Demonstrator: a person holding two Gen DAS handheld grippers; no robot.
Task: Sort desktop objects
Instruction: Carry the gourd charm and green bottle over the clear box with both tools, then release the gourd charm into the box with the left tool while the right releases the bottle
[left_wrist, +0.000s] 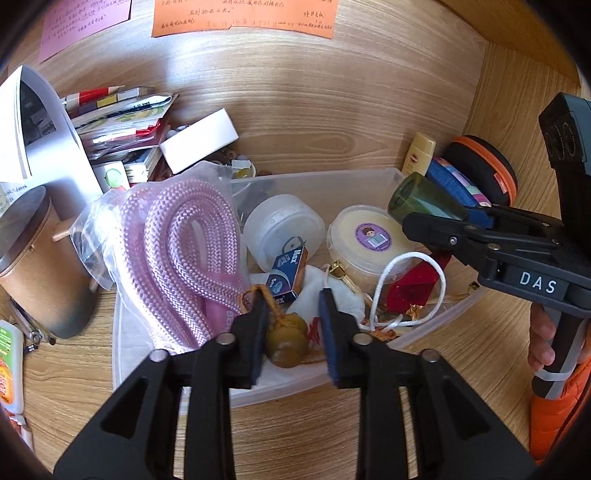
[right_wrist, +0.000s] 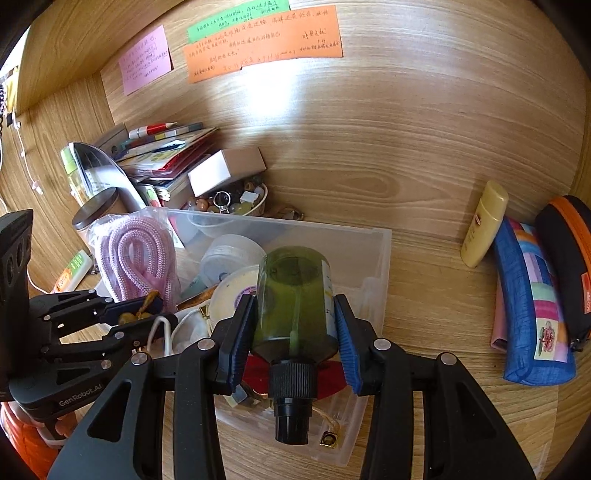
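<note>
A clear plastic bin (left_wrist: 317, 175) (right_wrist: 380, 258) on the wooden desk holds a bagged pink rope (left_wrist: 177, 251) (right_wrist: 138, 254), round tubs (left_wrist: 284, 229), a small blue box (left_wrist: 290, 269) and a white cord loop (left_wrist: 410, 280). My left gripper (left_wrist: 293, 325) (right_wrist: 144, 317) is open over the bin, its fingers on either side of a brown gourd charm (left_wrist: 286, 343). My right gripper (right_wrist: 295, 325) (left_wrist: 443, 218) is shut on a green bottle (right_wrist: 295, 299) (left_wrist: 421, 199) with a black cap, held above the bin's right part.
A stack of books and papers (left_wrist: 118, 122), a white box (left_wrist: 203, 140), a brown cylinder tin (left_wrist: 40, 266) and a bowl of beads (right_wrist: 236, 201) stand left and behind. A yellow tube (right_wrist: 484, 225), a blue patchwork pouch (right_wrist: 532, 306) and a black-orange case (right_wrist: 569, 258) lie right.
</note>
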